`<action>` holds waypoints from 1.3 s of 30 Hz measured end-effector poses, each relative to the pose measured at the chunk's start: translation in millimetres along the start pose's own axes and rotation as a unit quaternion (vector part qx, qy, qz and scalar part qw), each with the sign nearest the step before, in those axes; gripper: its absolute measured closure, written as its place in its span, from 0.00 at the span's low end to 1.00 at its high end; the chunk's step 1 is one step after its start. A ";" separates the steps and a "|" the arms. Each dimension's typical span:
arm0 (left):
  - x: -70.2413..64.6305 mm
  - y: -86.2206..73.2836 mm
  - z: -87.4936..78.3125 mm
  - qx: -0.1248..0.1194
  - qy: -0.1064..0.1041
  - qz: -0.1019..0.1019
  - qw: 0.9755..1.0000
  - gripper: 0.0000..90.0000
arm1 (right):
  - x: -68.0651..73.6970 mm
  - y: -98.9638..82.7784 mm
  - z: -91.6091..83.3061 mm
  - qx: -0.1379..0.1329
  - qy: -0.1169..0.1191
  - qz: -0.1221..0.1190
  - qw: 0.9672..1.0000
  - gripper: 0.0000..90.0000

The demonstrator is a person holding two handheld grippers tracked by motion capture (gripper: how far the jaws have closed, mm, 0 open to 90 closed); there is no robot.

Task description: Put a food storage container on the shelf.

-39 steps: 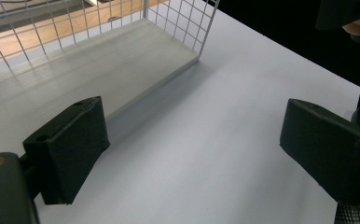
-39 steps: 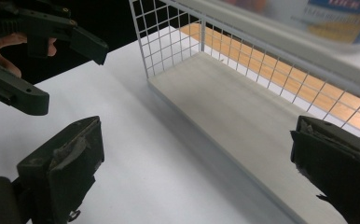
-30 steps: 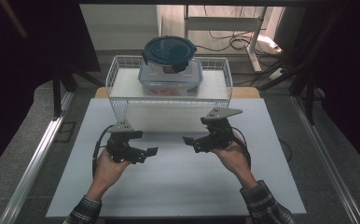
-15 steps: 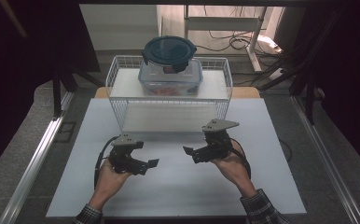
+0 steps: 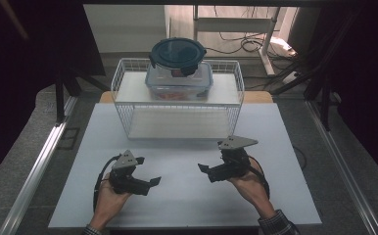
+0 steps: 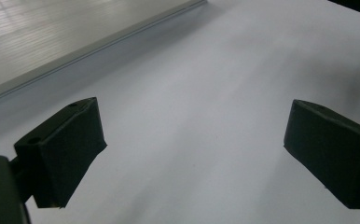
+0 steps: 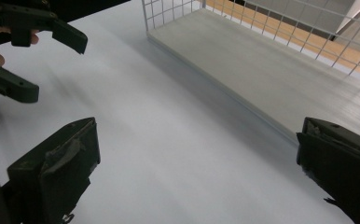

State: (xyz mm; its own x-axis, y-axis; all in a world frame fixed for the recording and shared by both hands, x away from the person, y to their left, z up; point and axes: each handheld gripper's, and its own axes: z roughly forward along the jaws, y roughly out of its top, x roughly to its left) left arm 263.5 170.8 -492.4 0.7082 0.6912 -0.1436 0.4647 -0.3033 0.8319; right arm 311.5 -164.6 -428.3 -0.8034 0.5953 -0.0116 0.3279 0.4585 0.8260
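- On the white table, the wire rack stands at the far middle, and everything below is placed from it.
- Up on the rack's top shelf sits a clear box, with a round dark lid resting on it; something reddish shows through the box wall, too dim to name.
- Beneath that shelf, the rack's lower board lies bare, seen close in the right gripper view.
- Nearer the person than the rack and toward its left end, the left gripper hovers over the table, held in the left hand.
- Its jaws stand wide apart with nothing between them; the left gripper view shows only white table in the gap.
- Nearer the person than the rack and toward its right end, the right gripper is held in the right hand, a little closer to the rack than the left one.
- Its jaws also stand wide apart and hold nothing, with the rack's front edge just beyond them in its own view.
- Both grippers point inward at each other across a bare strip of table, well apart from one another and from the box.
- From the right gripper view, the left gripper shows farther off at the upper left, jaws parted.
- A grey three-cornered plate tops each gripper, and a dark cable loops from each back toward the wrist.
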 end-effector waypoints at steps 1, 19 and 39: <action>0.0 -1.1 -1.4 -0.001 0.001 -0.002 1.000 0.05 | 0.4 -1.8 -1.2 0.001 -0.001 0.001 1.000 0.00; 0.5 -34.9 -15.1 0.019 0.026 -0.019 0.999 0.04 | -10.0 -46.3 -20.1 0.013 -0.033 0.024 0.999 0.00; -5.1 -52.1 -11.4 0.045 0.017 -0.033 0.998 0.04 | -13.5 -91.7 -36.0 0.029 -0.058 0.047 0.997 0.00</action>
State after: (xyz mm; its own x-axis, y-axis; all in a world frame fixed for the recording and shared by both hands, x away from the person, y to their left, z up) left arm 229.6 190.6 -529.0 0.6568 0.7331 -0.1768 0.5564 -0.3128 0.7698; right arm 274.3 -238.4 -483.6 -0.7053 0.7089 -0.0035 0.4303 0.4321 0.7925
